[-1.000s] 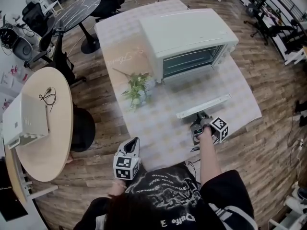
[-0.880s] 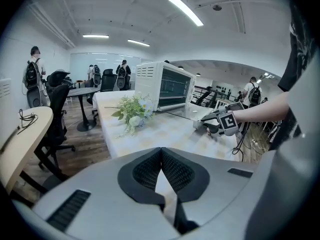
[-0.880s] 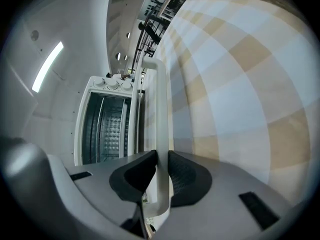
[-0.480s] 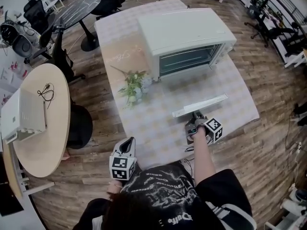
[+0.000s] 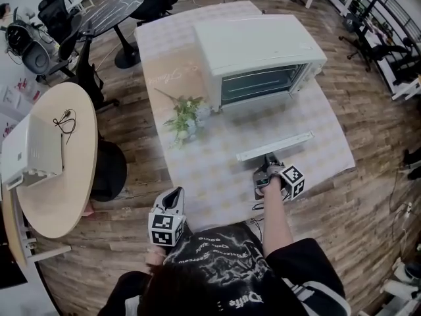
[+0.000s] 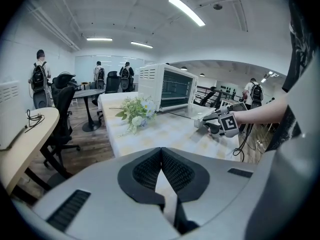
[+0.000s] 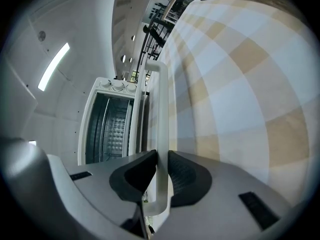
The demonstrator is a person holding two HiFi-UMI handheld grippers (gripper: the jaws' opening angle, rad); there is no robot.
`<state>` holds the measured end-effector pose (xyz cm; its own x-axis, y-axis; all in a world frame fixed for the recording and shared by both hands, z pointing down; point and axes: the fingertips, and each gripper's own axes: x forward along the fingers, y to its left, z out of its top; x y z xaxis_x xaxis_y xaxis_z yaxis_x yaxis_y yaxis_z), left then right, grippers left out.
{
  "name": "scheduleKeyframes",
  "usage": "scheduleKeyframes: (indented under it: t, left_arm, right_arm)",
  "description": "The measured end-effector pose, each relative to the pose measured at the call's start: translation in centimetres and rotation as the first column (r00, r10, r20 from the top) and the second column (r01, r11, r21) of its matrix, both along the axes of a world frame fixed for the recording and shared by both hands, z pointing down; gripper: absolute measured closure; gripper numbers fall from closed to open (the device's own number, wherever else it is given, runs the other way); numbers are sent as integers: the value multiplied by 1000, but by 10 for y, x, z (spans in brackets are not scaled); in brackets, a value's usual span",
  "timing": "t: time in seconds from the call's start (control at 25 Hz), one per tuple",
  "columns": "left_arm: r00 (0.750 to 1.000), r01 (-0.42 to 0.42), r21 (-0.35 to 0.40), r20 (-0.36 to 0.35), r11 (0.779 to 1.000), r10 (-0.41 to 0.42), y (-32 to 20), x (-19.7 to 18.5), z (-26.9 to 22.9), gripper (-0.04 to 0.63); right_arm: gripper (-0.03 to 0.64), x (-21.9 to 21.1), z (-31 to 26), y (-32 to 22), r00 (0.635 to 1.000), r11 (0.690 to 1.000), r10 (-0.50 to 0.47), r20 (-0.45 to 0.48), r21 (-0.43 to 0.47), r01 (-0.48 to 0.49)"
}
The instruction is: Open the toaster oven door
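Two hand-held grippers are in play, each with one marker cube. Nearest the person, the left gripper (image 5: 175, 196) hangs off the front edge of the one rectangular table with a beige-and-white checked cloth (image 5: 197, 176); its two dark pads are pressed together with nothing between them. A little further in, over the cloth, the right gripper (image 5: 268, 157) is clamped on the single long white bar handle (image 5: 276, 146), one pad on each side of the bar. Behind the handle, the oven's one glass door (image 5: 266, 124) is swung all the way down and lies about level above the cloth. To the left of the door is one small bunch of white flowers with green leaves (image 5: 186, 117). Beyond both stands the one white box-shaped toaster oven (image 5: 253, 41), its front cavity uncovered and a wire rack visible inside. Off to the left sits a second table, round and pale wood (image 5: 66, 176), bearing one white box (image 5: 29, 153).
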<state>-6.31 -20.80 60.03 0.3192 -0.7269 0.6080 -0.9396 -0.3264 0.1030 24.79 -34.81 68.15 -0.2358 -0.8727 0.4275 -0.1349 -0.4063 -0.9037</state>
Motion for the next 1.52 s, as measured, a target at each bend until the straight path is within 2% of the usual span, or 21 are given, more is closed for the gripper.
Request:
scheduleKeyframes:
  t: [0.28,0.52,0.6,0.72,0.76,0.8,1.0,1.12,1.24,1.36,1.44,1.52]
  left_arm:
    - [1000,7,0,0,1000,-7,-1,-1,0,575]
    - [1000,-9,-2,1,1000,9,-2,1,2,575]
    - [1000,-13,-5,2,1000,13,-3,3,3,575]
    - [1000,-18,-2,2,1000,18,-3,4,3,575]
    - [1000,-19,-1,1,1000,19,-3,4,3,575]
    - [1000,-19,-1,0,1000,19,-2,4,3,575]
    - [1000,-5,9,-19,1000,5,-2,-2,0,575]
    - [999,9,4,-37,1000,-9,-2,-7,1,575]
    - [998,12,8,-56,1000,-11,-3,-7,0,575]
    - [997,6,17,-83,1000,-5,-3,-5,-4,575]
    - [995,-5,25,-100,1000,7,-4,-1,-7,575]
    - [993,-24,34,-112,999,28,-3,4,-12,575]
  right_arm:
    - [535,-2,2,4,1000,1000,26,16,1,-26]
    - [540,-4,8,7,1000,1000,-3,-12,-27,3]
    - [540,-3,12,8,999,997,-20,-31,-74,18]
    - [562,-3,17,14,992,977,-66,-105,-207,43]
    - [610,-5,18,16,989,968,-83,-120,-245,51]
    - [609,-8,19,18,988,962,-96,-122,-266,61]
    - [609,-15,21,29,997,977,-48,-52,-209,37]
    - [609,-14,18,38,995,981,-71,-72,-185,56]
    - [609,-15,8,48,984,983,-123,-128,-152,103]
    - [609,-21,-7,61,958,978,-194,-212,-115,173]
    - [609,-26,-17,70,928,970,-243,-281,-94,226]
    - [609,-31,-26,78,884,956,-291,-367,-82,281]
